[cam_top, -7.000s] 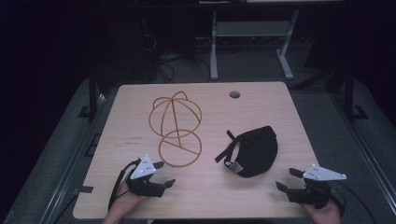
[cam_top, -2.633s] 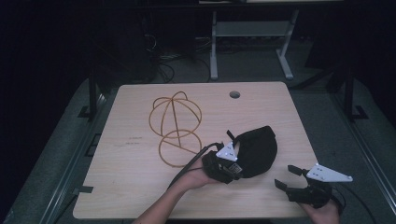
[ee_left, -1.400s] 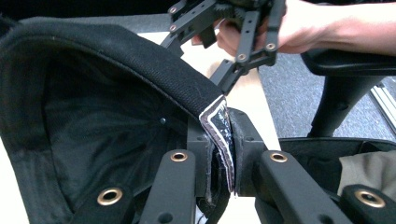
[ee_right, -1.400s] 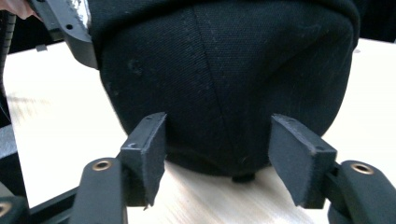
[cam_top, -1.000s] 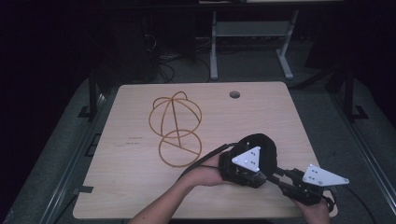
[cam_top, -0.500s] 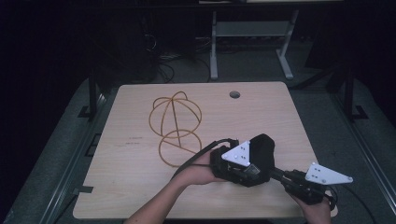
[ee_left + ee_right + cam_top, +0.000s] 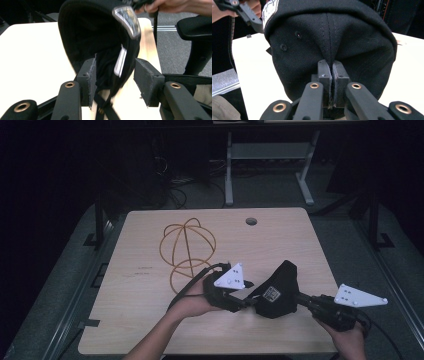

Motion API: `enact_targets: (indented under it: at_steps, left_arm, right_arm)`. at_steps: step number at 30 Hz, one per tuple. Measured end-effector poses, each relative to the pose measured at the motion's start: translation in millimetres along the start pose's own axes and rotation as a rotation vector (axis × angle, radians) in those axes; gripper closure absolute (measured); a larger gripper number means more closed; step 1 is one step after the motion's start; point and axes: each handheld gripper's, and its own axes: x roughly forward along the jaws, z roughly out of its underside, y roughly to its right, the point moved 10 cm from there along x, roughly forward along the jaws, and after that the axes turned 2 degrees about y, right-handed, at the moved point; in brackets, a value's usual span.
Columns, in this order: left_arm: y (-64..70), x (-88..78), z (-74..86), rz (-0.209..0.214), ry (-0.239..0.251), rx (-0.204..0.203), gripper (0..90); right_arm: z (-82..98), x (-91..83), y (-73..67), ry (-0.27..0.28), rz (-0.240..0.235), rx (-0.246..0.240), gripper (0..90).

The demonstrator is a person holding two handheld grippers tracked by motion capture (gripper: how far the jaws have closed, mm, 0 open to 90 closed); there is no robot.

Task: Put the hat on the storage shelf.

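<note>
A black cap (image 7: 277, 292) with a white patch hangs between both grippers just above the table's front right. My right gripper (image 7: 300, 298) is shut on the fabric of its crown, pinching the seam (image 7: 333, 70); the cap (image 7: 352, 37) bulges above the jaws. My left gripper (image 7: 245, 302) meets the cap from the left. Its jaws stand apart (image 7: 115, 75), and the cap's rear edge (image 7: 87, 32) with a dangling strap hangs loosely between them, touching the left pad.
A wire hat stand of gold loops (image 7: 187, 247) lies on the wooden table (image 7: 140, 320), left of the cap. A round cable hole (image 7: 251, 221) sits near the far edge. Dark floor and a desk frame lie beyond.
My left gripper came from the front left to the cap. The right gripper moved in and shut on the crown. The cap rose and turned, and the left gripper drew back leftward.
</note>
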Motion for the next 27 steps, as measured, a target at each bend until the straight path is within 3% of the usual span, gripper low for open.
enact_targets:
  at_steps: [4,13,21,27]
  left_arm:
    - [-3.9,-8.6,16.1,-0.041,-0.002,-0.012,50.9]
    - [-3.0,-16.8,42.9,-0.062,0.014,-0.059,50.1]
    - [-2.8,-16.5,65.2,-0.076,0.026,-0.109,45.6]
    - [-0.6,-12.2,79.1,-0.092,0.017,-0.120,43.7]
  right_arm:
    - [-14.6,-2.6,4.0,-0.003,0.000,-0.002,87.2]
    - [-33.7,0.0,10.5,-0.014,-0.021,0.022,87.3]
    - [-49.0,1.0,18.4,-0.016,-0.027,0.065,87.2]
    - [-55.7,2.6,26.8,-0.009,-0.021,0.093,87.3]
